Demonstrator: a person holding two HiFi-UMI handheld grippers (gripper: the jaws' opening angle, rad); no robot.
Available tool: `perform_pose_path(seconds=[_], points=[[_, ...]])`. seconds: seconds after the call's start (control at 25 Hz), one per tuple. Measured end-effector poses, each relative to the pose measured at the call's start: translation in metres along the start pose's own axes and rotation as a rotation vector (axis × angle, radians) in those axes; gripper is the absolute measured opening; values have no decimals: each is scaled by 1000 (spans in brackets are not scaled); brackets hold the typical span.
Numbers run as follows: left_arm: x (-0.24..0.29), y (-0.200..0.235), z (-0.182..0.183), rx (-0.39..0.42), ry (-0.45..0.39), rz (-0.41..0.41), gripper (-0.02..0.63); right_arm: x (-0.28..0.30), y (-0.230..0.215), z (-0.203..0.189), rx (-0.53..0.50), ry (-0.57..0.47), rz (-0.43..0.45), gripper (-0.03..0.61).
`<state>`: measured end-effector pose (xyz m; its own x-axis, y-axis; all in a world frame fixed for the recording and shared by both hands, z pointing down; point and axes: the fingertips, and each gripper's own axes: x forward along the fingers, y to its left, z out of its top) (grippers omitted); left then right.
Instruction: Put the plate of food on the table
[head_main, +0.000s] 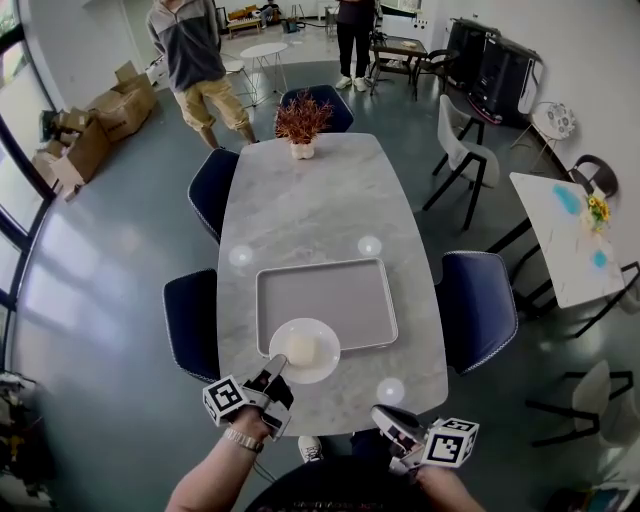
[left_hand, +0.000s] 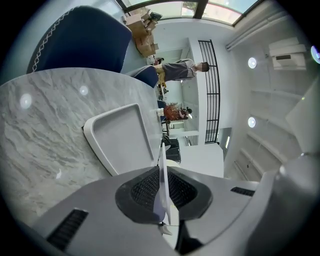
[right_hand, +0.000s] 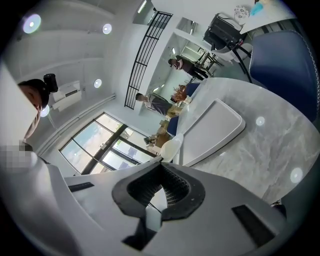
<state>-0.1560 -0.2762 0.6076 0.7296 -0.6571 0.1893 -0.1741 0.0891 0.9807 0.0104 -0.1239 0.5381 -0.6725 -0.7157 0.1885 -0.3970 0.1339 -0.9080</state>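
The long marble bench (head_main: 320, 215) fills the middle of the head view, with dark blue chairs (head_main: 478, 305) along both sides and a small potted plant (head_main: 302, 118) at its far end. Two people stand on the floor beyond that end.

A grey rectangular tray (head_main: 345, 295), with nothing else on it, lies on the near half of the bench. The white plate (head_main: 326, 371) sits over the tray's near left corner, part of it above the tray rim and part above bare marble. Whether it rests there or is held just clear cannot be told. A pale, rounded piece of food (head_main: 301, 348) lies in the middle of the plate.

The left tongs (head_main: 272, 380) reach in from the bench's near edge and are clamped on the plate's near rim. In the left gripper view the plate shows edge-on as a thin white blade pinched between the two dark pads, with the tray beyond it.

The right tongs (head_main: 385, 418) hang just off the bench's near edge, to the right of the plate and apart from it. Their jaws meet at the tips with nothing between them; the plate shows only in the distance ahead.
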Motion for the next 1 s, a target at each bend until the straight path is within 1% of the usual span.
perform_pose_path(seconds=[0.24,0.44,0.56,0.72,1.0], points=[[43,23,15,-25,-38,66,32,-3,-16,20,19,5,-10,11],[74,39,21,-53,-65,121,34,-16,-31,38,36,-10,-32,11],[88,47,26,-35,-75,149,33,-24,-39,46,45,-21,-52,11],[102,60,32,-34,-88,193,33,-28,-48,52,63,-27,-64,11],[125,79,38,-23,-97,265,34,-26,-59,51,107,-33,-59,11]])
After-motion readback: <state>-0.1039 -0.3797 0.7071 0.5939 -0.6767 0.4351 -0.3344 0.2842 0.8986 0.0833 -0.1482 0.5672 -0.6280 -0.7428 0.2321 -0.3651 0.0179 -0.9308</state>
